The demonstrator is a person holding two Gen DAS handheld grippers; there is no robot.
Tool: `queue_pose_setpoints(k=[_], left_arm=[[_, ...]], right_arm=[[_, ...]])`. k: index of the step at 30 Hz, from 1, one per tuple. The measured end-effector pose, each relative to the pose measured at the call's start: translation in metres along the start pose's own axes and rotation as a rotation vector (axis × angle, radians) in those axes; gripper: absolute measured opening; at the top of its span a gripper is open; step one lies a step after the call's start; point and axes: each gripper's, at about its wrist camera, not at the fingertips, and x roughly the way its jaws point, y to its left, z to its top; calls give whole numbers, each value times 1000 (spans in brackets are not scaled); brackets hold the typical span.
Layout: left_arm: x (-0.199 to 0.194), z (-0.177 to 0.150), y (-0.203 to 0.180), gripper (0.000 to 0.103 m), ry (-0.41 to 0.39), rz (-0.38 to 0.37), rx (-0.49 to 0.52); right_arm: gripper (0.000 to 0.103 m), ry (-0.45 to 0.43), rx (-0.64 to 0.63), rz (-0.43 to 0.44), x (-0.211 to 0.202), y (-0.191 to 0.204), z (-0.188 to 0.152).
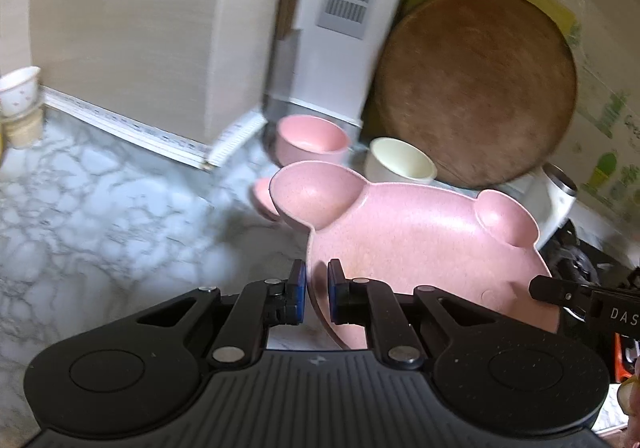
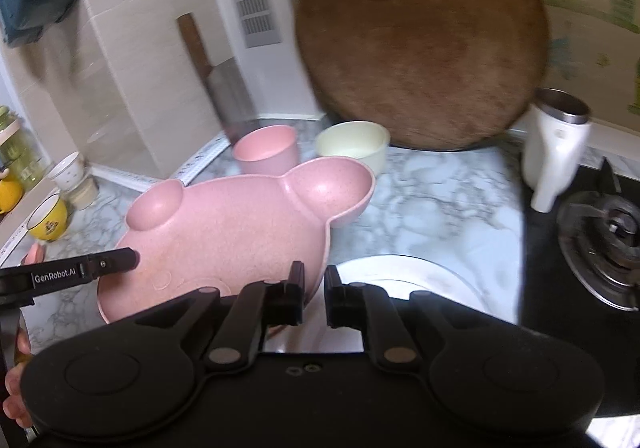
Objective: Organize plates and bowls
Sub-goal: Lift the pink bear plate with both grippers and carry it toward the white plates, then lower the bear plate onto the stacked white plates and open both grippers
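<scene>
Both grippers are pinching the pink bear-shaped plate [image 1: 420, 248] by opposite rims. Left gripper [image 1: 317, 288] is sitting nearly closed on the plate's left edge; right gripper [image 2: 314, 294] is sitting narrow on its right edge. Plate is hanging tilted above the marble counter [image 1: 100, 188]. Pink bowl [image 2: 267, 150] and cream bowl [image 2: 352, 146] are standing behind it, near the round wooden board [image 2: 424, 44]. White plate [image 2: 420, 280] is lying under the right gripper.
</scene>
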Motion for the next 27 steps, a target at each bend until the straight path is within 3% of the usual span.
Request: queue_pose_setpoints(k=[18, 27], left_arm=[[52, -20, -81, 10, 77, -92, 137], [78, -30, -92, 10, 125, -108, 167]], right_arm=[[11, 17, 88, -137, -11, -73, -34], [11, 42, 94, -179, 2, -85, -46]])
